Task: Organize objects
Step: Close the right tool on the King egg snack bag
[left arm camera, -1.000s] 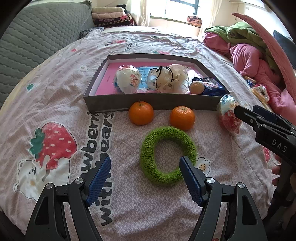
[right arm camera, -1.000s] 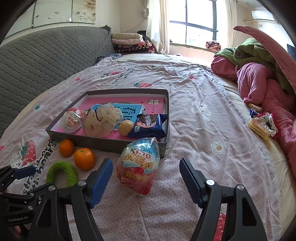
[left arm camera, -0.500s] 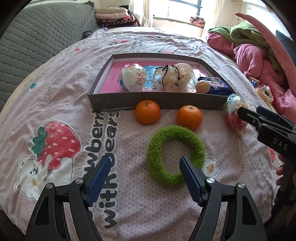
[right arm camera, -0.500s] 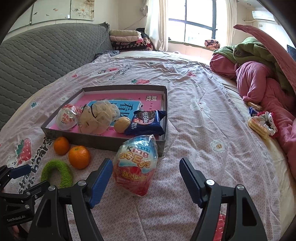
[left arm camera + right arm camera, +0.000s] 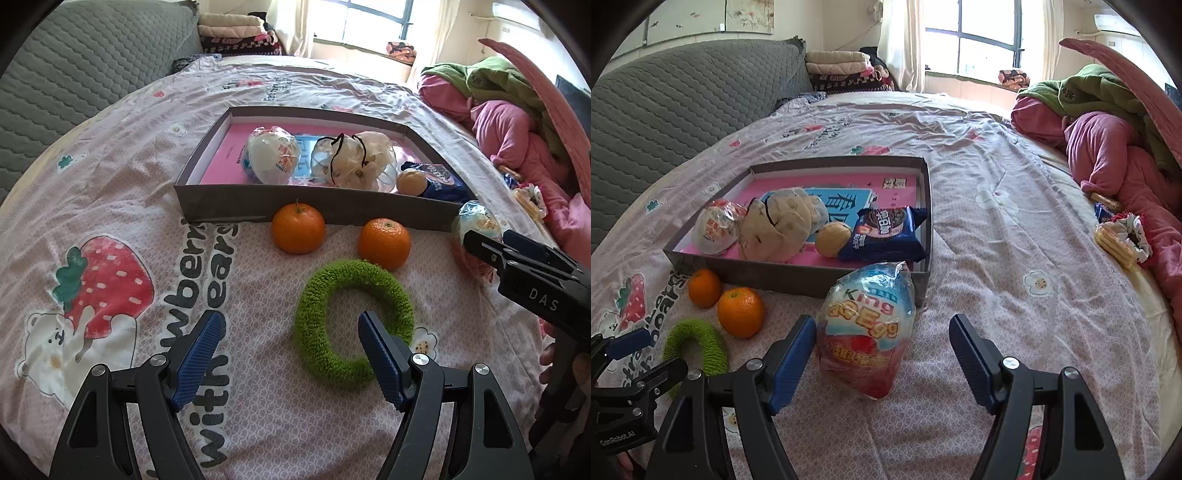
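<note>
Progress of the sort, as I read it from both wrist views. Already inside the shallow grey cardboard tray [image 5: 925, 221] with the pink liner: a white wrapped egg [image 5: 714, 230], a cream drawstring pouch [image 5: 779, 229], a small round bun [image 5: 833, 239] and a blue biscuit packet [image 5: 884, 236]. Left on the printed bedsheet [image 5: 110, 184], just outside the tray's near wall: two oranges [image 5: 298, 229] [image 5: 385, 243], a fuzzy green ring [image 5: 352, 319] and a large foil-wrapped "King Egg" [image 5: 866, 332]. My left gripper [image 5: 291, 349] stands wide and empty, its right pad over the ring. My right gripper [image 5: 882, 352] is likewise wide, the foil egg between its pads but not pinched. I judge the job roughly half complete.
</note>
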{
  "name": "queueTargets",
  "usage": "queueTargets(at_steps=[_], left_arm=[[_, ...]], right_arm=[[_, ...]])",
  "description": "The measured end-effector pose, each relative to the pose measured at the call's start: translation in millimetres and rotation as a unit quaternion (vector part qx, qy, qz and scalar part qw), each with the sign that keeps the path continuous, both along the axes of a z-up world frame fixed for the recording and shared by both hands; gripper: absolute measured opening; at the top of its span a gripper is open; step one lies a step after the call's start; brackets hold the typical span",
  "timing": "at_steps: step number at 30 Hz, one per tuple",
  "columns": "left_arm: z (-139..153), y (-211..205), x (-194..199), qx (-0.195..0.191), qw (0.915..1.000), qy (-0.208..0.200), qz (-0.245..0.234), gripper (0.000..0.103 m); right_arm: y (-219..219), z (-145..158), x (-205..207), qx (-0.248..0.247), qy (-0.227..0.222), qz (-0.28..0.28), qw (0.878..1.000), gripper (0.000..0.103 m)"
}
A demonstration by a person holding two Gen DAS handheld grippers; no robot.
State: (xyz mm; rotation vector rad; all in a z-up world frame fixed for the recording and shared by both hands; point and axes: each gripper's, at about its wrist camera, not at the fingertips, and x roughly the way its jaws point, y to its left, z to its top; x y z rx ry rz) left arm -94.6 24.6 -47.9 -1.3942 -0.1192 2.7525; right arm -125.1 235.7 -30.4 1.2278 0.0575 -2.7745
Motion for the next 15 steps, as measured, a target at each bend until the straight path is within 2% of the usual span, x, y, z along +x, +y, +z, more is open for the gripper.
queueTargets(at_steps=[9, 15], left_arm=[[-4.7, -0.2, -2.2, -0.005, 1.0, 0.001, 0.001, 0.078], [-5.9, -4.0, -4.1, 0.006, 1.0, -0.001, 0.0, 0.078]], right_arm=[[-0.4, -4.4, -3.5, -0.023, -0.017, 0.002, 1.0, 0.074], [-2.9, -5.1, -3.8, -0.027, -0.019, 0.011, 0.999, 0.073]])
